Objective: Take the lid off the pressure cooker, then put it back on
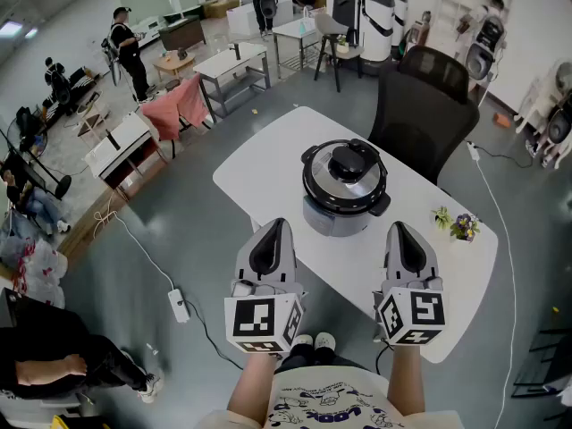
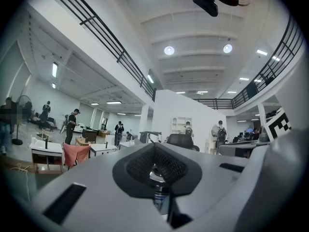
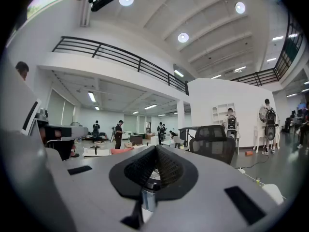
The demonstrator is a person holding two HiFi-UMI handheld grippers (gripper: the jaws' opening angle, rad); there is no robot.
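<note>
A silver pressure cooker [image 1: 344,195] stands in the middle of the white table [image 1: 268,164], its lid [image 1: 346,170] with a black knob seated on top. My left gripper [image 1: 273,231] hangs shut over the table's near edge, left of the cooker and short of it. My right gripper [image 1: 404,233] is shut too, to the right of the cooker and a little nearer me. Neither touches the cooker. In the left gripper view the jaws [image 2: 157,170] meet with nothing between them, and a strip of the cooker shows below them. The right gripper view shows shut jaws [image 3: 155,170] likewise.
A black office chair [image 1: 429,105] stands behind the table. A small pot of flowers [image 1: 463,227] sits near the table's right edge. A power strip and cable [image 1: 179,304] lie on the floor to the left. People and other desks are far behind.
</note>
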